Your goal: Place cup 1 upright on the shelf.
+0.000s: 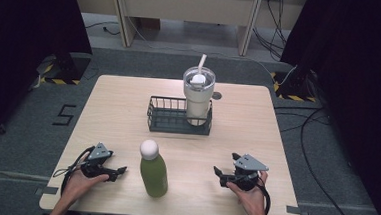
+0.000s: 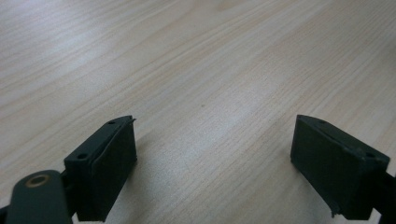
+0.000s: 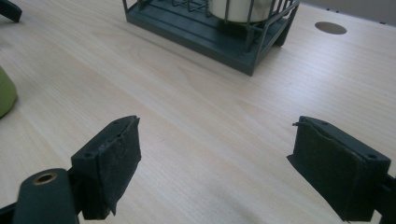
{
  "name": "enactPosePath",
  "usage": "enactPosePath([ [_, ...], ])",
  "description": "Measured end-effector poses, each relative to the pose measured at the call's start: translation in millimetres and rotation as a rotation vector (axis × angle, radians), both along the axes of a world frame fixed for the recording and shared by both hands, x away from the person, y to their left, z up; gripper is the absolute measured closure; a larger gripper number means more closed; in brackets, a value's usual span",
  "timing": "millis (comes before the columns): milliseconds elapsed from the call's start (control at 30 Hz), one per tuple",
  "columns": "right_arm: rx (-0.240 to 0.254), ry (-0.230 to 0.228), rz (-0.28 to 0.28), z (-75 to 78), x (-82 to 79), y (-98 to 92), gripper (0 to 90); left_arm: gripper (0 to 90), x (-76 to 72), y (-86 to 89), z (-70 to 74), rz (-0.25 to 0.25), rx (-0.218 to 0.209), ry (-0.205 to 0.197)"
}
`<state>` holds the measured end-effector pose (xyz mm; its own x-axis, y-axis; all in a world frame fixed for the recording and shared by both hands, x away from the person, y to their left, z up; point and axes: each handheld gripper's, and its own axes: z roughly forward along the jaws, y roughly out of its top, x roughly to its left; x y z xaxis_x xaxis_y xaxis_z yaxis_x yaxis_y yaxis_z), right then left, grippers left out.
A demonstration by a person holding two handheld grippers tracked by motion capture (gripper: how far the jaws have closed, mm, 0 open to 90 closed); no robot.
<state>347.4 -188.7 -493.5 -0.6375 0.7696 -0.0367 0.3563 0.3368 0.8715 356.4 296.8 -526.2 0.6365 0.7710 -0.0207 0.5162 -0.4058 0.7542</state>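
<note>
Your left claw [image 1: 122,171] and right claw [image 1: 217,172] both rest on the desk [image 1: 128,113], spread wide with nothing between them. The green bottle [image 1: 154,174] stands upright between them, near the front edge. In your right gripper view it's cut off to a green sliver, and the tumbler [image 3: 243,9] in the wire basket [image 3: 219,35] loses its top.

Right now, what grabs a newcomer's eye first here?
The green bottle with its white cap stands upright at the near edge, between the open left gripper and open right gripper. Behind it, a cream tumbler with a straw sits in the right end of a dark wire basket.
</note>
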Motion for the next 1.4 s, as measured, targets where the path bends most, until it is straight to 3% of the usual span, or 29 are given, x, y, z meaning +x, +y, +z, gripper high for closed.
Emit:
enactPosePath([
  [267,-0.020,0.056,0.004,-11.1,-7.5,-4.6,15.7,13.4,0.0,0.0,0.0,0.000,0.000,0.000],
  [933,-0.076,0.128,-0.014,-23.6,-19.0,-7.7,15.5,13.4,0.0,0.1,0.0,0.000,0.001,0.000],
  [1133,-0.153,0.191,-0.021,-26.4,-21.6,-5.3,14.3,13.4,-0.1,0.0,0.0,0.001,0.000,0.000],
  [1400,-0.142,0.221,-0.013,-27.3,-21.8,-6.7,9.2,13.4,-0.1,0.0,0.0,0.000,0.001,0.000],
])
